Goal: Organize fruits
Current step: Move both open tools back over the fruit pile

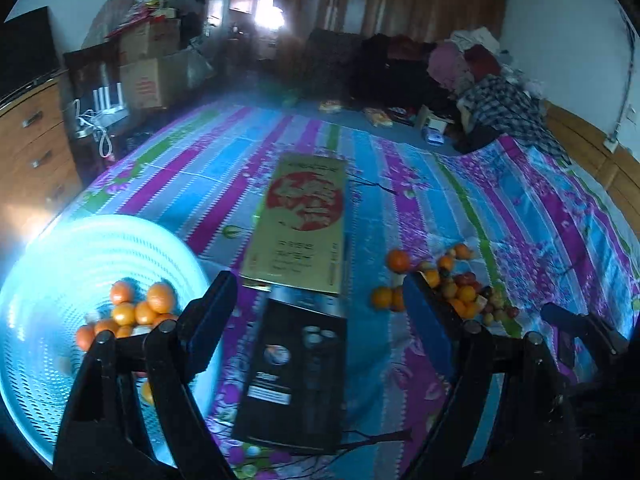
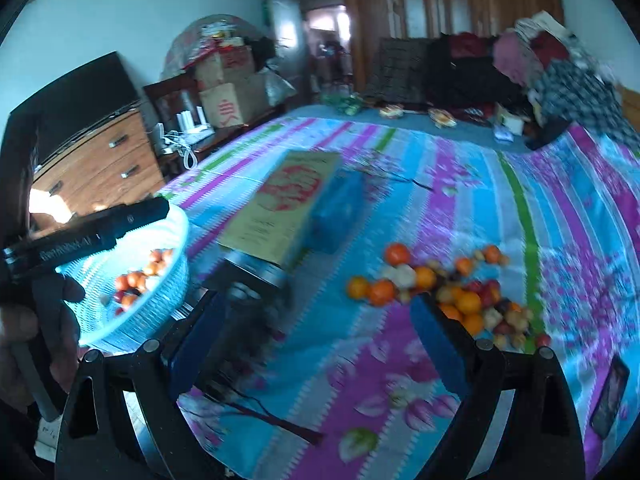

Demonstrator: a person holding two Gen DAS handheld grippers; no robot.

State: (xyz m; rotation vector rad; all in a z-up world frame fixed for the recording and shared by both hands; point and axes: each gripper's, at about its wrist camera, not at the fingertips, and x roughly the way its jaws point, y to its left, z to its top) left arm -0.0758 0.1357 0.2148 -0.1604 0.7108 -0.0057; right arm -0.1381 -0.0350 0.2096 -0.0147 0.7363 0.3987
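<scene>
A pale blue perforated basket (image 1: 44, 264) stands at the left of the bed and holds several oranges (image 1: 136, 308). The right wrist view shows the same basket (image 2: 176, 220) with oranges and small red fruit (image 2: 138, 278) inside. A loose pile of oranges and small mixed fruit (image 1: 460, 288) (image 2: 460, 296) lies on the bedspread to the right. My left gripper (image 1: 320, 292) is open above a black box, with nothing between its fingers. My right gripper (image 2: 320, 312) is open too and empty; its right finger (image 2: 436, 336) is just in front of the pile.
A gold box with a red emblem (image 1: 304, 220) (image 2: 280, 208) and a black box (image 1: 296, 372) lie end to end between basket and pile. A dark phone (image 2: 610, 396) lies at the right. A wooden dresser (image 2: 100, 168) stands left of the bed, with piled clothes (image 1: 492, 92) at its far end.
</scene>
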